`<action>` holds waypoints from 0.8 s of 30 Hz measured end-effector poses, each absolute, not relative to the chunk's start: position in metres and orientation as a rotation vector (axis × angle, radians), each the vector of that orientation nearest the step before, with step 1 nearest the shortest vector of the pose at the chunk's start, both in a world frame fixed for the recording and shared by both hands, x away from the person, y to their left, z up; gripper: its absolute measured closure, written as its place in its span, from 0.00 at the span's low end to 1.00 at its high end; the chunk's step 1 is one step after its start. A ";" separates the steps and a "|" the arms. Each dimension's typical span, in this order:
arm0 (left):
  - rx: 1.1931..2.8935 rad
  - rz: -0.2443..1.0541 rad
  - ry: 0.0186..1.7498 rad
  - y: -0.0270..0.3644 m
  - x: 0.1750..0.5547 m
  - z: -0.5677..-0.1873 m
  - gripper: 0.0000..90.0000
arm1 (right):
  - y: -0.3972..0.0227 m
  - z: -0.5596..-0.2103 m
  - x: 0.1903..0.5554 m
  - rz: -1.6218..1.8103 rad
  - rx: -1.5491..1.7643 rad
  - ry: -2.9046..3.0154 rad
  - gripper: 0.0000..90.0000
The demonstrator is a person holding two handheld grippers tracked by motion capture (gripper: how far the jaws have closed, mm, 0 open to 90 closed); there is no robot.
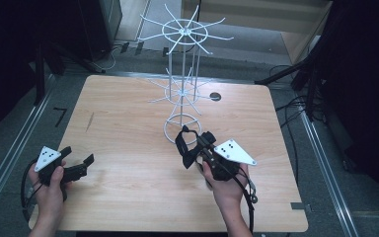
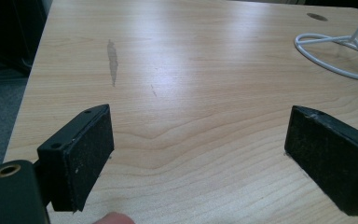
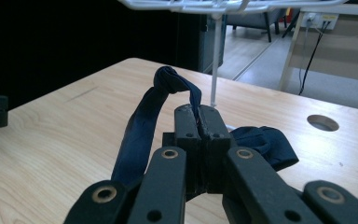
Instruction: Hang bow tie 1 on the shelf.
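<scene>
Right hand-held gripper pinching dark blue fabric strap, lifted off tabletop; pending: hooking onto white wire rack; left hand-held gripper spread, idle.

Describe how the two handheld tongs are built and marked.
Both are black, each topped by a grey three-cornered plate with dark dots. The left tongs have flat, rectangular, rough-faced pads. The right tongs have linked bars with brass-ringed holes, and a black cable trails from them.
</scene>
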State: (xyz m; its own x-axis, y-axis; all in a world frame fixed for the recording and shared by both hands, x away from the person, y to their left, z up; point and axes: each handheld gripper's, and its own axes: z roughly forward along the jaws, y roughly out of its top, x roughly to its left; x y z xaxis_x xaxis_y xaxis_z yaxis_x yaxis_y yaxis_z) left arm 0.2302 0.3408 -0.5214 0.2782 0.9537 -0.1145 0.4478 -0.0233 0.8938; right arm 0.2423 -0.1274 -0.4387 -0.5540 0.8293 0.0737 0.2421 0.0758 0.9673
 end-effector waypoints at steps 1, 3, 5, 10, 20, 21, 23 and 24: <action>1.627 0.688 1.313 0.341 0.230 -0.521 0.09 | -0.129 -0.438 0.242 1.505 1.059 1.843 0.99; 1.627 0.688 1.313 0.341 0.230 -0.521 0.09 | -0.130 -0.436 0.242 1.506 1.061 1.837 0.99; 1.626 0.689 1.312 0.340 0.230 -0.522 0.09 | -0.133 -0.432 0.242 1.519 1.057 1.820 0.99; 1.628 0.689 1.312 0.340 0.230 -0.521 0.09 | -0.136 -0.426 0.240 1.534 1.045 1.801 0.99; 1.628 0.688 1.312 0.340 0.230 -0.521 0.09 | -0.140 -0.414 0.241 1.556 1.025 1.768 0.99; 1.629 0.687 1.312 0.340 0.230 -0.521 0.09 | -0.140 -0.413 0.241 1.558 1.026 1.767 0.99; 1.632 0.685 1.311 0.340 0.230 -0.521 0.09 | -0.141 -0.411 0.242 1.562 1.026 1.759 0.99; 1.632 0.685 1.311 0.340 0.230 -0.521 0.09 | -0.141 -0.410 0.243 1.565 1.023 1.757 0.99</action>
